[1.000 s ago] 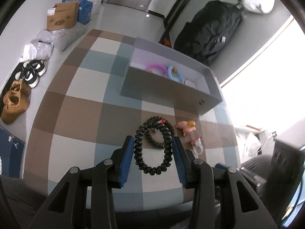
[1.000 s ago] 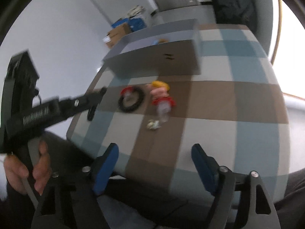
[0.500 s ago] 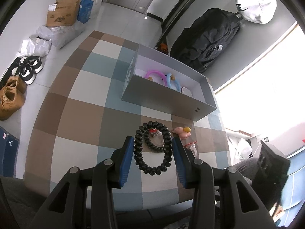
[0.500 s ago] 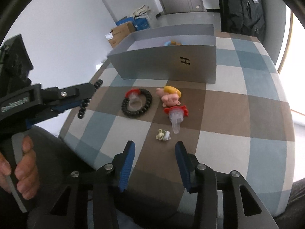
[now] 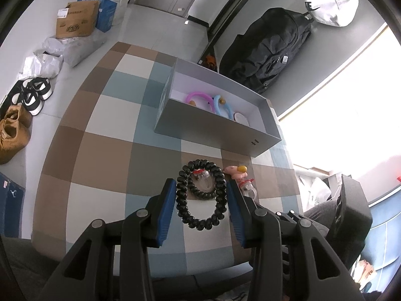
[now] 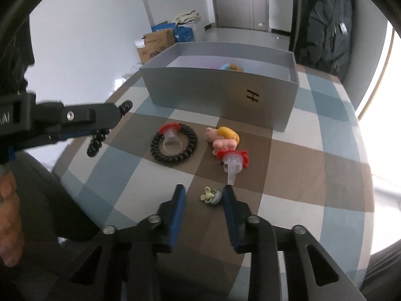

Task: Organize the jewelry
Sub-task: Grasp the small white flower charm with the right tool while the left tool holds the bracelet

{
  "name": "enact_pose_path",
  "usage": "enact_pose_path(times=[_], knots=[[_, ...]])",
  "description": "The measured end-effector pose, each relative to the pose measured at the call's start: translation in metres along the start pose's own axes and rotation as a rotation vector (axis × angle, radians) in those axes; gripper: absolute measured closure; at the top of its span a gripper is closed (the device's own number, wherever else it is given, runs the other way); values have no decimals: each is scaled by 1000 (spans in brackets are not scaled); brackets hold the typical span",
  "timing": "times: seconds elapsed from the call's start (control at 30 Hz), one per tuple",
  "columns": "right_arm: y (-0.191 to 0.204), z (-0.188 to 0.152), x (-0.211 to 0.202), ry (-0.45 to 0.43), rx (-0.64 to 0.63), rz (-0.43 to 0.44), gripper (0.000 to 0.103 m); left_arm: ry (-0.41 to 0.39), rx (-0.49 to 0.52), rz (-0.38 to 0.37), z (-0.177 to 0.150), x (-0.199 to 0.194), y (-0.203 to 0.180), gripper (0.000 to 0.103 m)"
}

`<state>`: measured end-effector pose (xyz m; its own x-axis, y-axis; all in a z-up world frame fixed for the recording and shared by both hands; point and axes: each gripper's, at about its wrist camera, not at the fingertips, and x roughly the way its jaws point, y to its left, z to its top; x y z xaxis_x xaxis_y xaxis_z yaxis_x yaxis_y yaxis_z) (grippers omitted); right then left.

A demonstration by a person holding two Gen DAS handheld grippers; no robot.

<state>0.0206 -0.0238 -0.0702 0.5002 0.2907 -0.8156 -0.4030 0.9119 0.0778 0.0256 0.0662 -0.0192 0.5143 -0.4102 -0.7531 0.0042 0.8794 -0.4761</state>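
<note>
My left gripper [image 5: 200,193] is shut on a black spiral-cord bracelet [image 5: 184,200], held up above the checked table; from the right wrist view it hangs at the left [image 6: 96,141]. A second black spiral bracelet [image 6: 174,144] lies on the table around a red-capped clear piece [image 6: 171,138]. A pink and yellow figure [image 6: 224,139], another red-capped clear piece [image 6: 233,161] and a small green clip [image 6: 209,194] lie nearby. My right gripper [image 6: 203,195] is low over the table, its jaws either side of the green clip, a small gap left. The grey box [image 6: 225,92] holds pink and blue rings [image 5: 200,99].
The table's front edge is just below both grippers. A black backpack [image 5: 268,50] stands behind the box. Cardboard boxes [image 5: 75,21] and shoes [image 5: 15,128] are on the floor at the left.
My right gripper has narrowed and moved forward and down until its jaws flank the green clip. My left gripper has lifted the black bracelet higher and further back from the table.
</note>
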Motion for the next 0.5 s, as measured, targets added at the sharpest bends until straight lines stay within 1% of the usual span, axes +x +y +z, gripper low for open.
enact_pose_path(times=[0.03,0.1,0.23,0.3,0.5], knots=[[1,0,0,-1,-9,-9,81,1,-1,0,0,0,0,68],[1,1,1,0,-16,-26,87,3,-4,1,0,0,2,68],[1,2,3,5,-22,-30,88,7,-10,4,1,2,2,68],[0,2,2,-1,-25,-31,91,9,-10,4,1,2,2,68],[-2,3,-5,-21,-13,4,91,7,-2,10,0,2,1,68]])
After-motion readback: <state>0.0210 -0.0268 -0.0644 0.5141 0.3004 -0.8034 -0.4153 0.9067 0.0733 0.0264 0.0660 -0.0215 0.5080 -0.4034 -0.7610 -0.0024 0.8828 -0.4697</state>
